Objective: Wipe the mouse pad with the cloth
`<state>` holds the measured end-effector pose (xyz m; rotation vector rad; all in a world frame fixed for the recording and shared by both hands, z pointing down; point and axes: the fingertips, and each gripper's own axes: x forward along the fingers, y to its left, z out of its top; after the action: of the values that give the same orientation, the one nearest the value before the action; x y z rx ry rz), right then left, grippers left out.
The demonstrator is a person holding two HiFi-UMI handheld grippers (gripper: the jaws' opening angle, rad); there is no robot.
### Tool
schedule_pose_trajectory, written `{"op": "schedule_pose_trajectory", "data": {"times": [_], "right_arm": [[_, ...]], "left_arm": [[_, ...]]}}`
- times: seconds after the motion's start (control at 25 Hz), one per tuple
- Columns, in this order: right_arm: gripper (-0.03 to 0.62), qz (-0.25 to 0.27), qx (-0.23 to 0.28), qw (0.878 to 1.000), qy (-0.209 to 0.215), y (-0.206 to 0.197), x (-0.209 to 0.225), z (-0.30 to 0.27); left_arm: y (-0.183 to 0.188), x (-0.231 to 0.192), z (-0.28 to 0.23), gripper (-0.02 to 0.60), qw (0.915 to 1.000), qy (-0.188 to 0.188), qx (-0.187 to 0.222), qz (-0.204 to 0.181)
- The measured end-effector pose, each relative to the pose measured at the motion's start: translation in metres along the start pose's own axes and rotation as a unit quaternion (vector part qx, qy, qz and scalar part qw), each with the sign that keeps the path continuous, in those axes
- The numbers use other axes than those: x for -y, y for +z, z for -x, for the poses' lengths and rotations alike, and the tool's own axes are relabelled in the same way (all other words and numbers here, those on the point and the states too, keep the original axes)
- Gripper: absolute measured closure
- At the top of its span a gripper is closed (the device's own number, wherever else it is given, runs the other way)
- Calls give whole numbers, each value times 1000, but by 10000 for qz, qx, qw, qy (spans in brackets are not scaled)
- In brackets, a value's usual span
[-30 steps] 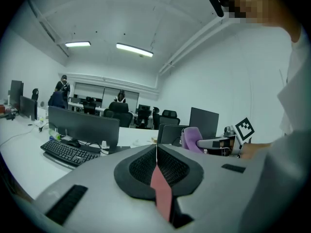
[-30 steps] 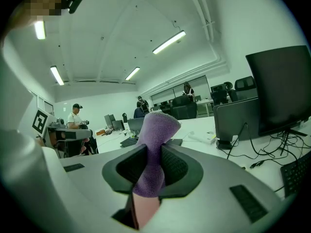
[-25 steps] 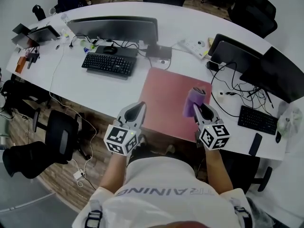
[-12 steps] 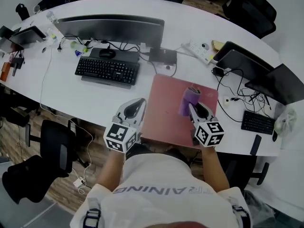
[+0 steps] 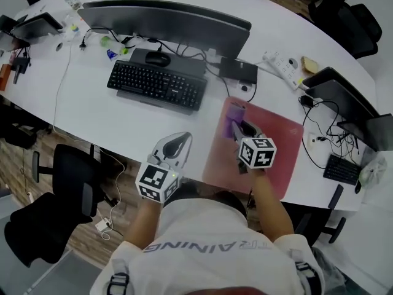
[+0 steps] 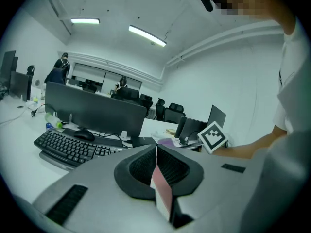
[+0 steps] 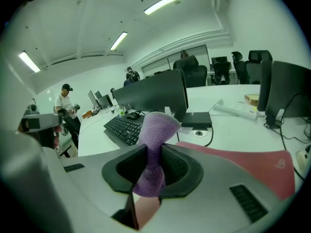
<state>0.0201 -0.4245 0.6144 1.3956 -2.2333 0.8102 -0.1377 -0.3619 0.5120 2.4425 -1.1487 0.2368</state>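
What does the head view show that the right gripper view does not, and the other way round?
Only the head view shows the whole mouse pad, the person's white shirt and the wooden floor. Only the right gripper view shows the right gripper's jaws closed on the purple cloth, and the ceiling lights. Both show the cloth, the pink pad and the black keyboard.

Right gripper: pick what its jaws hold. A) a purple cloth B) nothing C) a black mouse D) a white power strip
A: in the right gripper view, the right gripper is clamped on the purple cloth, with the red mouse pad beyond it.
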Motion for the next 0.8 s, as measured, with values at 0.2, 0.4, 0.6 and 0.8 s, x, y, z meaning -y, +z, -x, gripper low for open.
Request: {"op": "schedule_pose_trajectory", "data": {"times": [0.2, 0.4, 0.6, 0.8], "right_arm": [[493, -108, -517, 9984, -210, -25, 9, -63], [493, -80, -870, 9954, -406, -45, 24, -93], [491, -190, -1073, 9929, -470, -58, 44, -98], [491, -415, -1122, 9919, -435, -64, 64, -90]], "left_arm": [[-16, -14, 0, 549, 9997, -50, -148, 160], [-21, -16, -5, 549, 9994, -128, -224, 216], [-25, -7, -13, 549, 9991, -175, -305, 236], [-26, 13, -23, 549, 9990, -184, -342, 209]]}}
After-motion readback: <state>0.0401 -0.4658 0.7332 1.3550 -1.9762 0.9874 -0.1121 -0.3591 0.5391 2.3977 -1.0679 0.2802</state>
